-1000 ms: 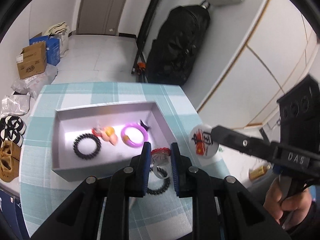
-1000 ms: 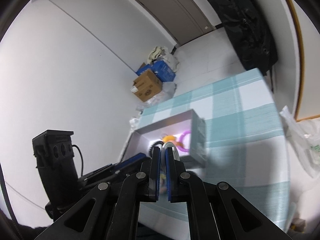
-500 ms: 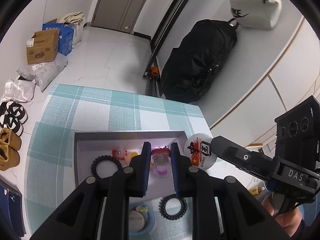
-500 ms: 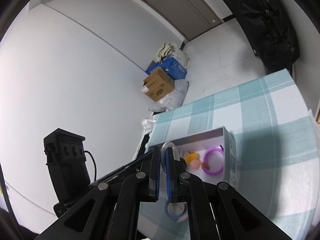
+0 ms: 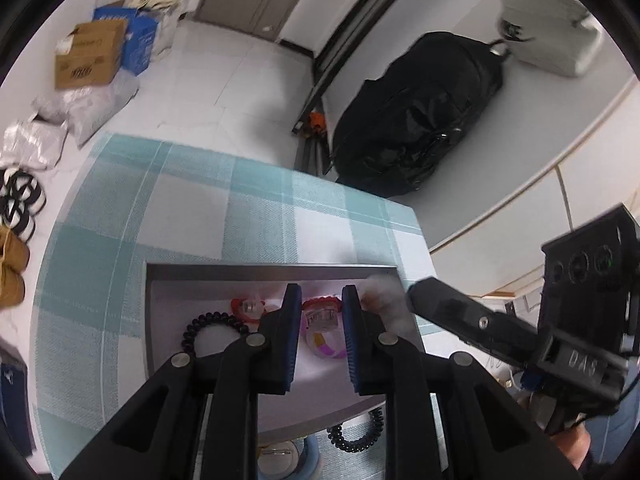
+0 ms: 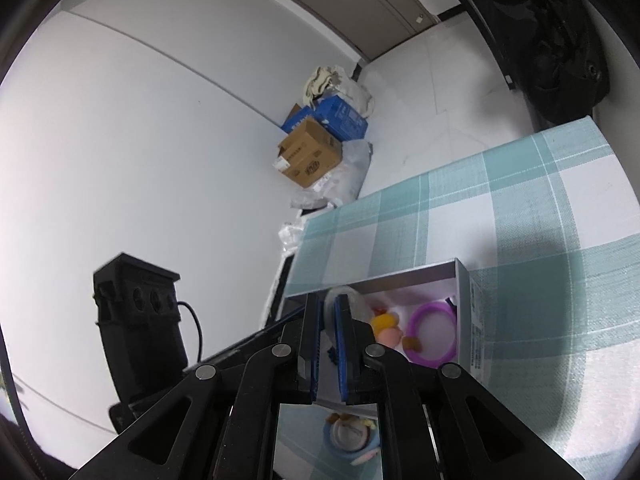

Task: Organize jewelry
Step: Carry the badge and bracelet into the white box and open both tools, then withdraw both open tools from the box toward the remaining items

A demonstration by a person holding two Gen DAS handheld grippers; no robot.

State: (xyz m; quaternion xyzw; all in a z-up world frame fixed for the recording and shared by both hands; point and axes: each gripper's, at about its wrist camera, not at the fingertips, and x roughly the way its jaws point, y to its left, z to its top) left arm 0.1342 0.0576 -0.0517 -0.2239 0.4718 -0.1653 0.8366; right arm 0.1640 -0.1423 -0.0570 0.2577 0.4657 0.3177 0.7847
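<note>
Inside the tray (image 5: 152, 320): black bead bracelet (image 5: 208, 326), purple bangle (image 6: 434, 334). Left gripper (image 5: 320, 320) fingers grip a red-rimmed clear ornament above it; right gripper (image 6: 327, 344) narrowly pinches a round badge (image 6: 340, 304). Outside, near edge: coil tie (image 5: 356, 436), blue dish (image 6: 350, 438).

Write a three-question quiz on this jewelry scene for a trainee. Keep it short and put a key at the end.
1. True or false: the purple bangle lies inside the grey box.
2. Where is the black coil hair tie? A: in the box. B: on the tablecloth, outside the box's near wall. C: hanging on the box wall.
3. Fill in: the left hand-held gripper holds a clear piece with a ___ top.

Key: 1 true; 2 B; 3 red.
</note>
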